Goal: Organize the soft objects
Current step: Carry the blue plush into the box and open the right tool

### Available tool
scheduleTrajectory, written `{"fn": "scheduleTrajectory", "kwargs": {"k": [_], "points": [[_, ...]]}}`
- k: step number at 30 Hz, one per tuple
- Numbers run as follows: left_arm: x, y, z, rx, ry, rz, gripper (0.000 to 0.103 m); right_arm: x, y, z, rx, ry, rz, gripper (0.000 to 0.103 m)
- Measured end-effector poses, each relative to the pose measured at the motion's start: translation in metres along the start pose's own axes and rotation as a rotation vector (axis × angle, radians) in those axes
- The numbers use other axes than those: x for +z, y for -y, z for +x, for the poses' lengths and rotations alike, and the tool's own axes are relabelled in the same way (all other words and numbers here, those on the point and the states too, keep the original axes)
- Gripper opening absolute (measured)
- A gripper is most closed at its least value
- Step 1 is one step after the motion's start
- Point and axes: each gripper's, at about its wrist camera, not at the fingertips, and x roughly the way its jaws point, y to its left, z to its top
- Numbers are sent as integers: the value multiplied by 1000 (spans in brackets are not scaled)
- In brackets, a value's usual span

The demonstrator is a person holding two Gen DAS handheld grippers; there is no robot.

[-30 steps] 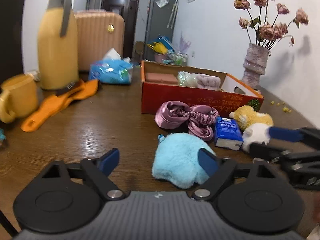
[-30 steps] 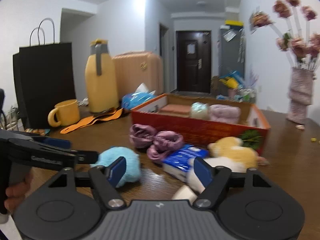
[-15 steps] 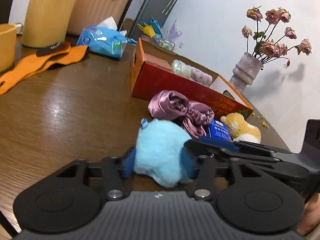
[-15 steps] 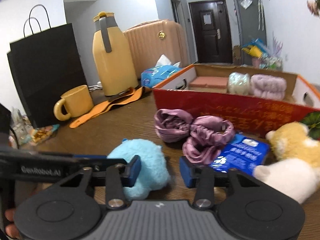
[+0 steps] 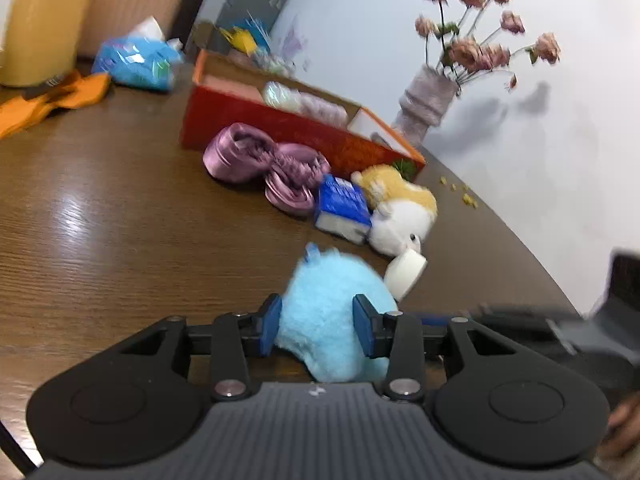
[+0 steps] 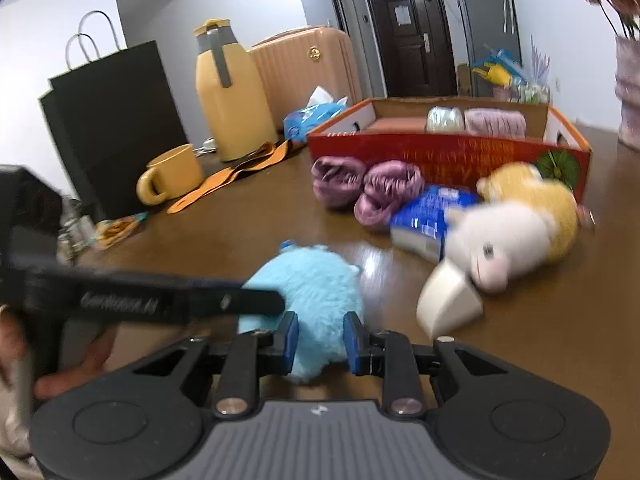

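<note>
Surface: brown wooden table, glossy and reflecting light, standing by a white wall.

Room: dark door sitting at the far end; peach suitcase and yellow jug standing behind the table.

Item 1: blue plush, lying on the table near the front edge. The left gripper is clamping it, both pads pressing into the fur. The right gripper is clamping the same plush from the other side; its jaws have just been closing, the fur squeezed between them.

Item 2: red box, open-topped, sitting mid-table and holding a few soft items.

Item 3: 2 purple scrunchies, lying in front of the box.

Item 4: blue packet, lying beside the scrunchies and touching the dog plush, yellow and white.

Item 5: white cup, lying tipped just beside the blue plush.

Left view only: vase with dried pink flowers standing beyond the box, casting a shadow on the wall.

Right view only: black bag standing at the table's left, yellow mug in front of it, orange strap trailing from the jug, and a hand gripping the left gripper's handle.
</note>
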Motion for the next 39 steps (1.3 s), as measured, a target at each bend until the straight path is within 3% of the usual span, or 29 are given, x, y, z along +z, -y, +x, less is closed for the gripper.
{"fn": "scheduleTrajectory", "kwargs": {"k": [5,12,17,19,23,30,35,37,39], "points": [[5,-21,-20,112,50,-81,43,-10,4,-22,-50,62,37,26],[-9,-10,-23,8,-8,-119,46,2,21,-5,3,118,140,33],[-15,-11,-6,-7,-30,-200,46,7,34,24,59,85,240,34],[-15,-16,-2,-26,-28,-233,39,6,38,29,84,84,276,34],[-14,-22,1,-40,-34,-264,26,2,47,33,133,69,347,28],[-17,-7,-6,-27,-32,-209,22,-1,35,20,95,68,301,23],[-21,7,-19,-51,-11,-162,20,-9,32,-2,81,101,298,12],[-21,13,-22,-62,-9,-146,19,-12,32,-8,69,108,295,3],[-22,18,-22,-56,-9,-128,19,-15,33,-11,69,113,305,3]]}}
